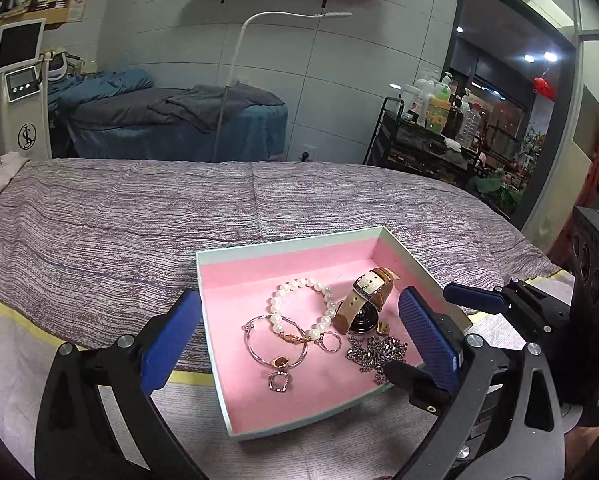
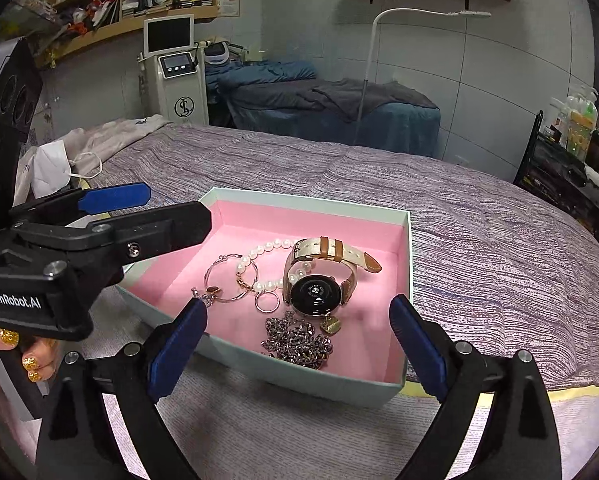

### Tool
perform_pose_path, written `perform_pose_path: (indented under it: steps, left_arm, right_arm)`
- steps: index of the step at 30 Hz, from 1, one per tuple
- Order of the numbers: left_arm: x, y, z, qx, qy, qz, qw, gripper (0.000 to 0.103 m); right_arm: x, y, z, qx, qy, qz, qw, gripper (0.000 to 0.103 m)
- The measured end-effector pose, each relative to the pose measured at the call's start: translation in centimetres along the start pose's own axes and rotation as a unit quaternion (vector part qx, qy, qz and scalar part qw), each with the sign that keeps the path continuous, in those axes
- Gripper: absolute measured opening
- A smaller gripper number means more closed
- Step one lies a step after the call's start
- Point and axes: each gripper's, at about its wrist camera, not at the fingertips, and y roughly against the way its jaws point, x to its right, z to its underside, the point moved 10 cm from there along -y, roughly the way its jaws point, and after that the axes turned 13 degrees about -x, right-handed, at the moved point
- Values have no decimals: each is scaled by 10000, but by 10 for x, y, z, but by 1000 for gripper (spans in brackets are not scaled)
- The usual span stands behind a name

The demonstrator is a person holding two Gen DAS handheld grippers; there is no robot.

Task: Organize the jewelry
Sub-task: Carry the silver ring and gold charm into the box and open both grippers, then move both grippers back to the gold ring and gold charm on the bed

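Note:
A pale box (image 1: pixel 255 249) with pink lining (image 2: pixel 311 196) sits on the striped bedspread. Inside lie a pearl bracelet (image 1: pixel 299 306) (image 2: pixel 265 250), a watch with tan strap (image 1: pixel 365 302) (image 2: pixel 319 280), a silver bangle (image 1: pixel 273 340) (image 2: pixel 229 276), a small ring (image 1: pixel 330 341) (image 2: pixel 266 302), a dark chain (image 1: pixel 375 354) (image 2: pixel 299 342) and a gold heart charm (image 1: pixel 383 328) (image 2: pixel 330 325). My left gripper (image 1: pixel 299 340) is open, just above the box's near side. My right gripper (image 2: pixel 299 344) is open at the box's near edge, empty. Each gripper shows in the other's view.
The striped purple bedspread (image 1: pixel 139 216) covers the surface around the box. A white mask and pale cloth (image 2: pixel 55 168) lie at the far left. A massage bed (image 1: pixel 171 120), a white machine (image 1: pixel 17 92) and a bottle cart (image 1: pixel 439 120) stand behind.

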Motion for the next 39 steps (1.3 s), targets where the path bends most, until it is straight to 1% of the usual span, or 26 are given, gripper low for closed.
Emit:
perform_pose_path:
  steps: [6, 8, 11, 15, 22, 30, 35, 36, 38, 39]
  left_arm:
    - [-5, 17, 21, 6, -112, -155, 9998, 97]
    - [-8, 22, 28, 4, -76, -190, 9998, 97]
    - [-12, 29, 39, -11, 33, -145, 9999, 97]
    - [-15, 35, 55, -57, 95, -136, 9998, 97]
    - [-16, 42, 80, -179, 126, -163, 9996, 97]
    - [-23, 48, 109, -313, 378, -110, 9987, 97]
    - [-23, 51, 125, -381, 345, -181, 9985, 97]
    - [-23, 51, 127, -388, 345, -171, 9985, 97]
    - [-24, 52, 131, -407, 368, -152, 9984, 97]
    - [-24, 51, 131, -415, 378, -143, 9983, 97]
  right_arm:
    - [0, 14, 9, 14, -47, -16, 10000, 91]
    - [0, 18, 12, -7, -80, -43, 10000, 91]
    - [-2, 24, 19, -25, -80, -103, 9999, 91]
    - [-10, 30, 27, -48, 70, -122, 9999, 91]
    - [-22, 32, 49, -215, 238, -220, 9992, 91]
    - [-34, 31, 73, -395, 359, -359, 9979, 91]
    - [-47, 31, 81, -475, 540, -468, 9963, 90]
    - [-50, 30, 83, -494, 597, -473, 9959, 90]
    - [-57, 26, 85, -566, 721, -516, 9945, 83]
    - [-61, 24, 86, -617, 787, -542, 9935, 81]
